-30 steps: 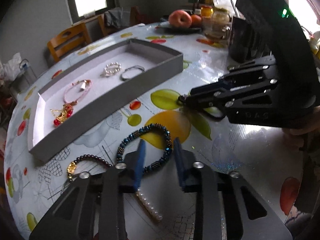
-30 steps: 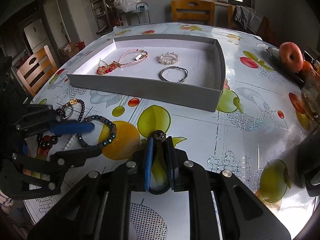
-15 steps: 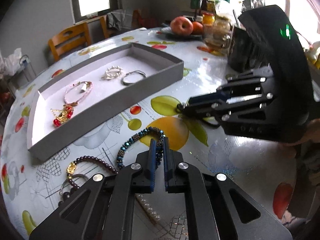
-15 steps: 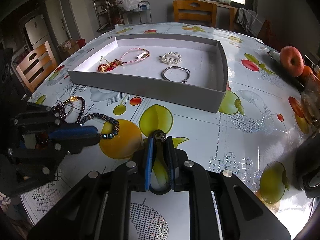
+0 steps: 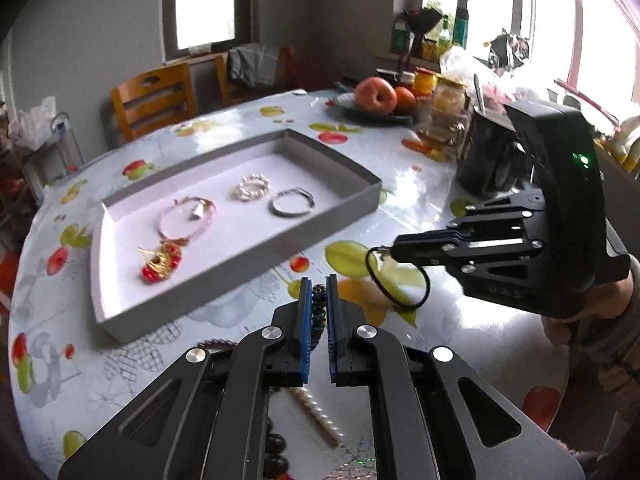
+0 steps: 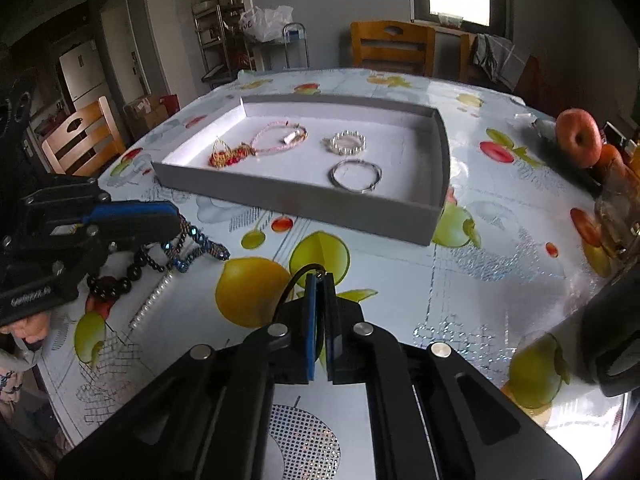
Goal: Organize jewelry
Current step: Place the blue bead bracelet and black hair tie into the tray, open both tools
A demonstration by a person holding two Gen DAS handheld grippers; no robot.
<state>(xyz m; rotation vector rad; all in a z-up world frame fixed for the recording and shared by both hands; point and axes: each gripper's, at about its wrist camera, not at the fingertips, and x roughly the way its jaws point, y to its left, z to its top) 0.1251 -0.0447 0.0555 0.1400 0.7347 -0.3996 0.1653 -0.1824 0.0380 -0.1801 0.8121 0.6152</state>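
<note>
My left gripper (image 5: pixel 319 280) is shut on the blue beaded bracelet (image 5: pixel 319 304) and holds it above the table; the bracelet hangs from its tip in the right wrist view (image 6: pixel 200 246). My right gripper (image 6: pixel 320 278) is shut on a thin black ring bracelet (image 5: pixel 396 278), lifted off the table; its tip shows in the left wrist view (image 5: pixel 394 250). The grey tray (image 5: pixel 328 222) lies beyond both, holding a pink cord bracelet (image 5: pixel 186 218), a red-gold piece (image 5: pixel 162 264), a pearl bracelet (image 5: pixel 252 188) and a silver bangle (image 5: pixel 292 204).
A dark bead bracelet (image 6: pixel 120 280) and a pearl strand (image 5: pixel 318 416) lie on the fruit-print tablecloth near me. A plate of fruit (image 5: pixel 376 98), jars and a black mug (image 5: pixel 486 156) stand at the table's far right. Wooden chairs (image 6: pixel 390 46) surround the table.
Both grippers have risen from the table. The left one has lifted the blue beaded bracelet; the right one has lifted the black ring. Earlier the left jaws closed around the bracelet.
</note>
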